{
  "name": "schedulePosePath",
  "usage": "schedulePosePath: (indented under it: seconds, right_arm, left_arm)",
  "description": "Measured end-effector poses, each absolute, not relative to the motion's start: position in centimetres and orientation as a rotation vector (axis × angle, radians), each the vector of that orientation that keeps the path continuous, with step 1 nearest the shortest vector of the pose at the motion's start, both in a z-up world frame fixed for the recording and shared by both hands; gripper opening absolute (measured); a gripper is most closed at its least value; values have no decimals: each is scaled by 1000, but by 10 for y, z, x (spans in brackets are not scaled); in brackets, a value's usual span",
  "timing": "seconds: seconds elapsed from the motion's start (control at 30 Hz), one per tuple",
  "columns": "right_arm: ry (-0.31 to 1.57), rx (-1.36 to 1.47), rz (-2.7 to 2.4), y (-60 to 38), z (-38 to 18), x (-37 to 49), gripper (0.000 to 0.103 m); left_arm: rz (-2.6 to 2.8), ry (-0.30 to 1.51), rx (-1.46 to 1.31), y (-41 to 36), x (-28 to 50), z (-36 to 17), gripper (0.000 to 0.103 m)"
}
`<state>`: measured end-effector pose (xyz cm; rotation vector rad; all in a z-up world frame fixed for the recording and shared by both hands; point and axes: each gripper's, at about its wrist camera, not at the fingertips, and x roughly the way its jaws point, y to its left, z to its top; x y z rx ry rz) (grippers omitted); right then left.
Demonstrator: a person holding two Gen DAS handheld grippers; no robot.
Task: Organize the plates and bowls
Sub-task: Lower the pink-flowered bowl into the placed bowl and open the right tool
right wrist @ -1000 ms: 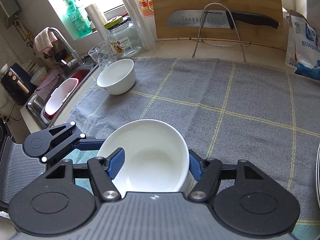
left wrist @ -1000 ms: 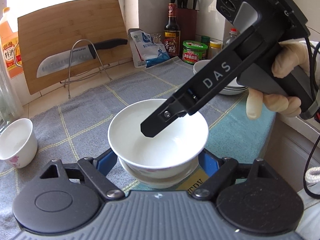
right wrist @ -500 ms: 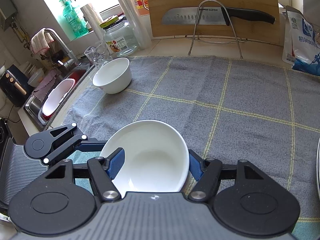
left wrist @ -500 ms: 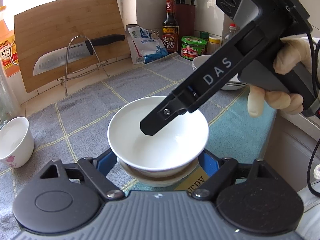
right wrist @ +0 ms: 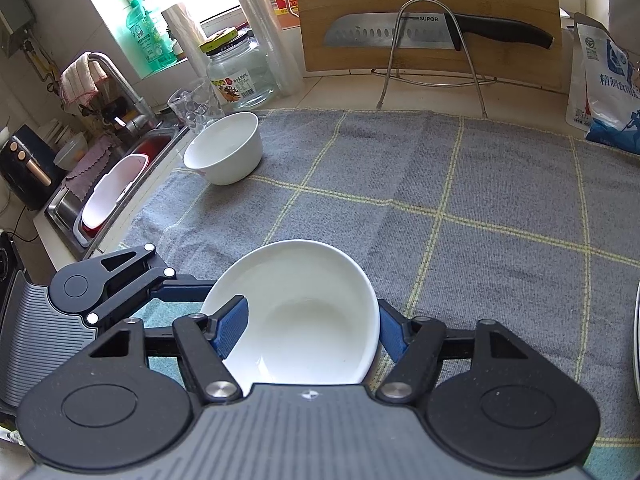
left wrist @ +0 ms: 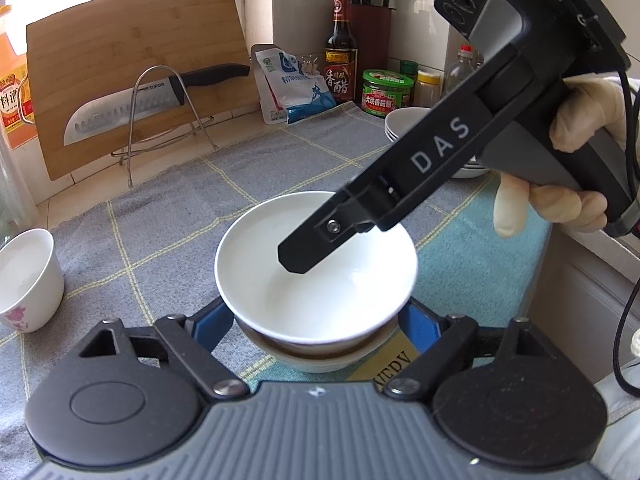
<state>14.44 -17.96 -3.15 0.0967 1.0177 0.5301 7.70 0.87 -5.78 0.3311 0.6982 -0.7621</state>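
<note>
A white bowl [left wrist: 320, 280] sits nested in a second white bowl [left wrist: 320, 354] on the grey checked cloth [left wrist: 180, 220]. My left gripper [left wrist: 314, 320] flanks the stack with a blue finger on each side; its jaws are opening. My right gripper [right wrist: 310, 328], held by a gloved hand [left wrist: 576, 120], reaches in from the upper right. One of its fingers [left wrist: 300, 256] hangs inside the top bowl [right wrist: 304, 312], and the other stands outside the rim. Its jaws are opening too, with the bowl wall still between them.
A small white bowl with a pink flower [left wrist: 24, 280] stands at the cloth's left edge, near the sink [right wrist: 112, 192]. More white dishes [left wrist: 404, 124] are stacked at the back right. A knife on a wire rack [left wrist: 152, 100], a cutting board and bottles line the wall.
The right gripper's fingers have spread a little around the top bowl's wall. The bowls and both hands have stayed in place.
</note>
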Motion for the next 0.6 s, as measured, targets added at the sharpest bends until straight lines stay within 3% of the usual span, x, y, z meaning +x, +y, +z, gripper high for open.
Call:
schedulePosePath:
  seconds: [0.1, 0.27, 0.6]
  right_arm:
    - [1011, 100, 555, -177, -30, 143, 89]
    - [988, 74, 564, -171, -25, 143, 98]
    - [934, -64, 571, -148, -12, 145, 103]
  left_arm:
    - [-759, 683, 355, 7, 75, -58, 94]
    - [-763, 689, 342, 9, 74, -57, 95]
    - [-725, 673, 307, 38, 68, -47, 97]
